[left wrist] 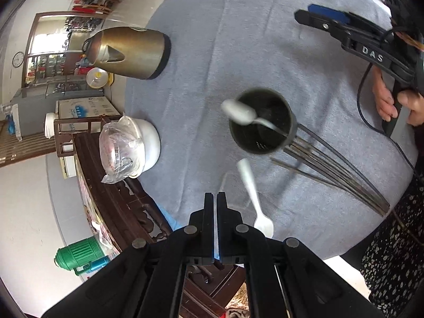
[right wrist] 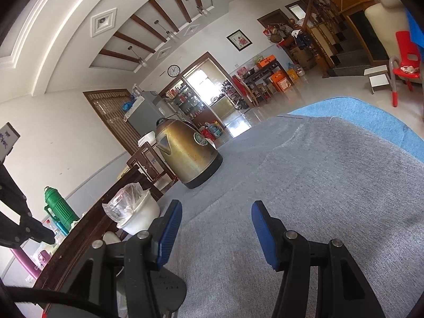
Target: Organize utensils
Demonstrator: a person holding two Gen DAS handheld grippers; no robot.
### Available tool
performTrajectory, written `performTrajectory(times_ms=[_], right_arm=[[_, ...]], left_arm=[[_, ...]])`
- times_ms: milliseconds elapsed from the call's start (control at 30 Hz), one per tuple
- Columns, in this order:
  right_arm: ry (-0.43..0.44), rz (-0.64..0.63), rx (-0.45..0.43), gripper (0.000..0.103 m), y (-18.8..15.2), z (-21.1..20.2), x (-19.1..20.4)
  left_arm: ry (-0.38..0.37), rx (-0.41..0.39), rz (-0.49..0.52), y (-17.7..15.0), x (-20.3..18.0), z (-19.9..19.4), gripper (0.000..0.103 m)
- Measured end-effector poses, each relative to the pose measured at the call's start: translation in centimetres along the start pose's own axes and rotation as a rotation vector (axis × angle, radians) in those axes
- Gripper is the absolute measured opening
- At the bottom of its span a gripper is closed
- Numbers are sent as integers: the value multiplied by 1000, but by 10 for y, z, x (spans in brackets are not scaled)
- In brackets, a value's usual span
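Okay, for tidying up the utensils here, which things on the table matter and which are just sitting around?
Part of the job:
dark utensil cup
white spoon in the cup
white spoon on the cloth
chopsticks lying beside the cup

Just lying about:
brass kettle
plastic-covered white pot
green thermos

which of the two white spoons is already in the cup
The blurred white spoon whose bowl sticks up over the dark cup's rim. The other white spoon lies flat on the grey cloth, nearer the shut left gripper.
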State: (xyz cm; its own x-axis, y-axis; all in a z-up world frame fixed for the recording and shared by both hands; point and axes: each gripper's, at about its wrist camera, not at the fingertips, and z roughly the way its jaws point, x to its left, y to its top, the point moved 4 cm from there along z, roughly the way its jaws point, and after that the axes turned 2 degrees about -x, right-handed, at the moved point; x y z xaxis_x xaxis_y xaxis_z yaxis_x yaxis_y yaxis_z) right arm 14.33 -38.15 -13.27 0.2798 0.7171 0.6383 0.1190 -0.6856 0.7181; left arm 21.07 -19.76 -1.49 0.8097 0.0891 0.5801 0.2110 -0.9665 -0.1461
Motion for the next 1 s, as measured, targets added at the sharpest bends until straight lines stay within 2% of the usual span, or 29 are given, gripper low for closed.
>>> performTrajectory(times_ms=[167,267,333,400,467,600,633,700,800,900,1000], right_arm=[[1,3,8,59,0,1,0],[2,12,17,59,-1,2,-1],[4,22,16,59,0,2,-3],[5,30,22,59,-1,2,-4],[3,32,28,59,-1,3,-3],[-2,24,26,59,-2,4,-2],[-4,21,28,59,-2,5,-2],[-7,16,29,59,-3,5,-2],[-11,14,32,59,-3,7,-2],[-16,12,37,59,-3,8,-2],[-15,14,37,59,-3,8,-2]], left_arm=[[-43,-81,-121,-11,12,-1,3],[-108,-101,-254,-34,19,15,7],[-150,-87,-330,-55,17,36,36],[-187,-62,-423,-76,12,63,46],[-246,-38,-533,-95,7,89,46],[-368,-23,-853,-130,-2,137,46],[-410,-26,-965,-138,-4,148,46],[-457,-62,-1110,-145,-5,159,46],[-508,-135,-1195,-142,-9,162,46],[-620,-89,-1292,-143,-20,176,46],[-668,-116,-1427,-149,-19,183,46]])
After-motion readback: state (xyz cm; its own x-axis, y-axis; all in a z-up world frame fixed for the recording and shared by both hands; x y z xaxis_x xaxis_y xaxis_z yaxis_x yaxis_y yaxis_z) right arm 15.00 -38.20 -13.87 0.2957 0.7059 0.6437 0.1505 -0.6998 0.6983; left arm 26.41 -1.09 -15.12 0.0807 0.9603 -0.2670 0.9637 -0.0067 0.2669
